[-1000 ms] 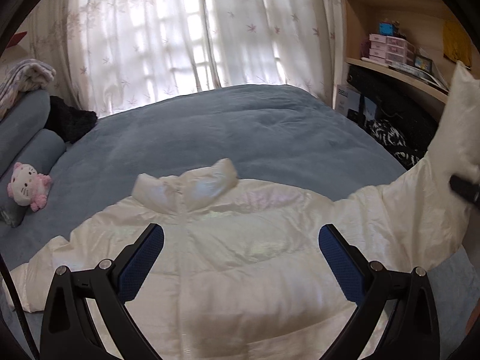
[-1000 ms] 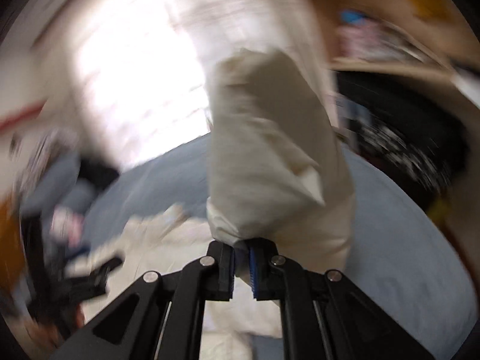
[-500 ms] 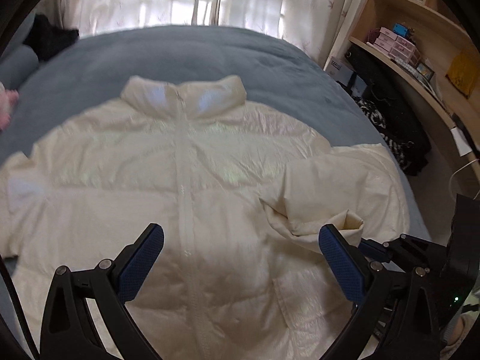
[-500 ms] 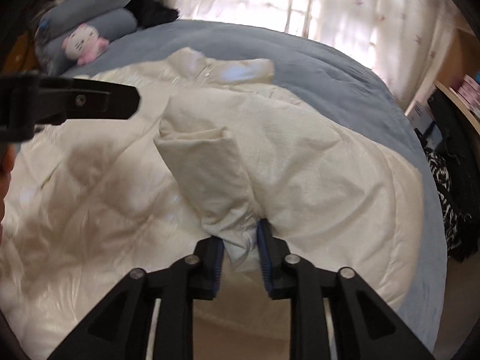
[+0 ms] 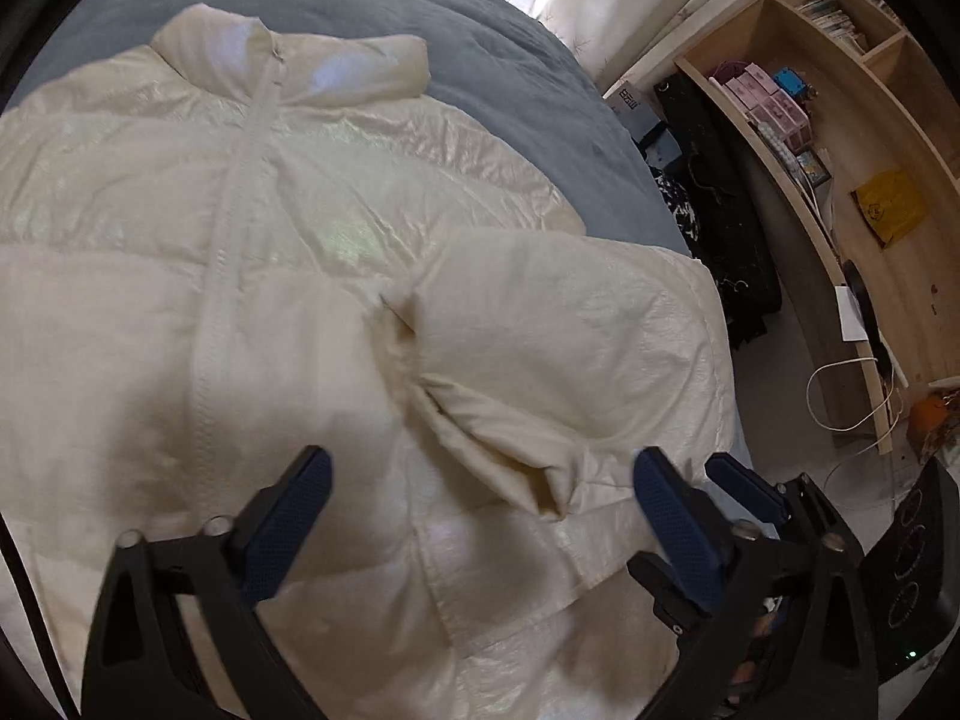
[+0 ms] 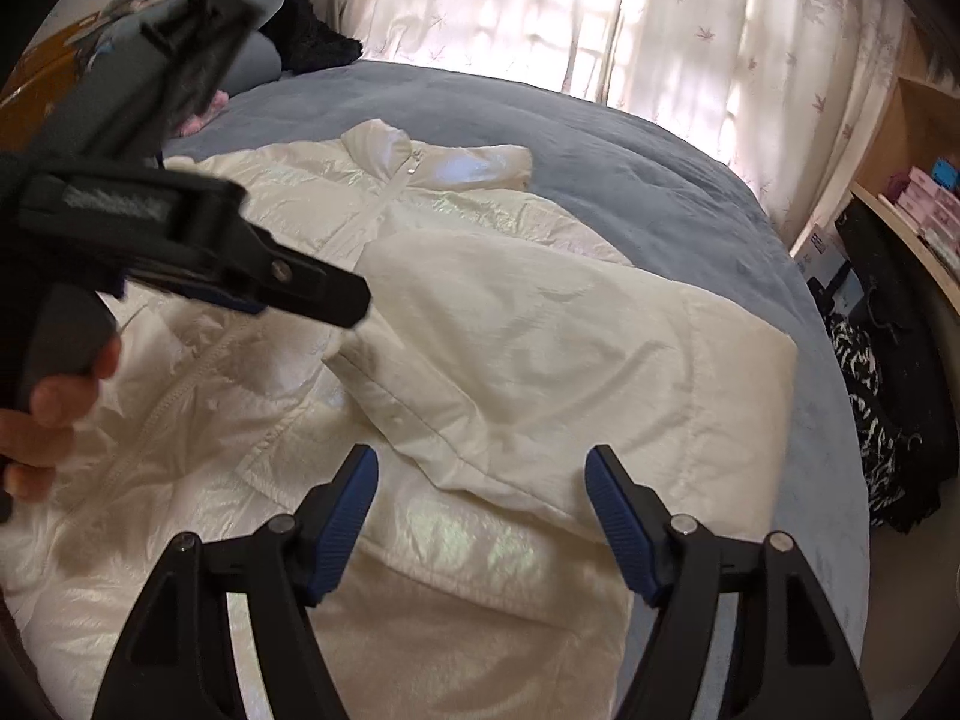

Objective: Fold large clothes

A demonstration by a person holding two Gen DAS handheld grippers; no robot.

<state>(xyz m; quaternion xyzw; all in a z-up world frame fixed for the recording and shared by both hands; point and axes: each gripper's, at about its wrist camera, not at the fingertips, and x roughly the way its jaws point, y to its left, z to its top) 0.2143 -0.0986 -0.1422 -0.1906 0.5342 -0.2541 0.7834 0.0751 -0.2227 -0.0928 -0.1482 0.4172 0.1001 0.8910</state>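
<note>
A cream padded jacket [image 5: 252, 252] lies front up on the blue bed [image 5: 492, 60], zip closed, collar at the far end from the fingers. Its right sleeve [image 6: 540, 360] is folded across the chest and rests just ahead of the right gripper [image 6: 480, 516]. That gripper's fingers have just been opening and now stand wide, with the sleeve's edge lying slack beyond them, not pinched. The left gripper [image 5: 480, 510] hangs over the lower front, its fingers wide though lately narrowing a little, gripping nothing. The sleeve fold on this side looks done. The next move likely calls for reaching the opposite sleeve, out of view past the left fingers, and laying it across likewise.
</note>
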